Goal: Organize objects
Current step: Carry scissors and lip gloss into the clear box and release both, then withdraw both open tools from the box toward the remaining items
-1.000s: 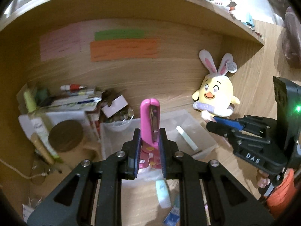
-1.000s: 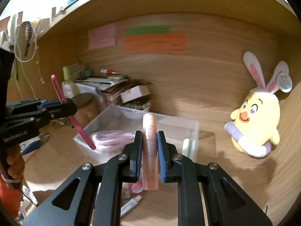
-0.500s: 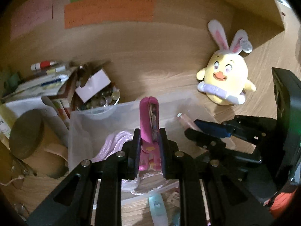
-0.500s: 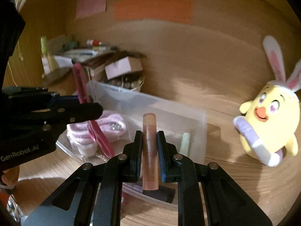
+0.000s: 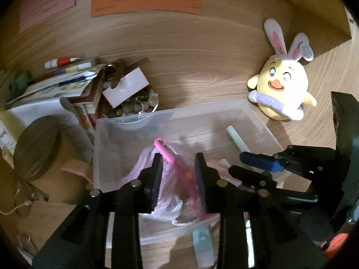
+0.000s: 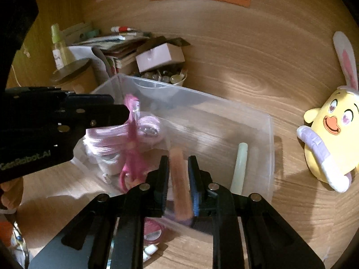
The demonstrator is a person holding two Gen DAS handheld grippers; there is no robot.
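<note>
A clear plastic bin point(image 5: 179, 109) point(image 6: 190, 94) stands on the wooden desk. My left gripper point(image 5: 178, 177) point(image 6: 121, 112) hangs over its left half, jaws opening. Pink scissors point(image 5: 175, 161) point(image 6: 132, 139) lean loose and blurred between the pads, above a bagged pink cord bundle point(image 5: 143, 168) point(image 6: 143, 125). My right gripper point(image 6: 178, 170) point(image 5: 237, 163) is over the bin's near side, jaws opening. A peach tube point(image 6: 179, 179) slips, tilted and blurred, between its pads. A pale green tube point(image 5: 237, 139) point(image 6: 240, 163) lies at the bin's right end.
A yellow plush chick with rabbit ears point(image 5: 282, 85) point(image 6: 332, 130) sits right of the bin. Behind the bin stand a bowl of beads point(image 5: 136, 107) under a small box, a pile of booklets point(image 5: 56, 85) and a round-lidded jar point(image 5: 36, 148). Small items lie at the bin's near edge.
Both grippers came down over the bin. Their jaws have parted: the scissors have tipped sideways out of the left grip, and the peach tube slides down out of the right one.
</note>
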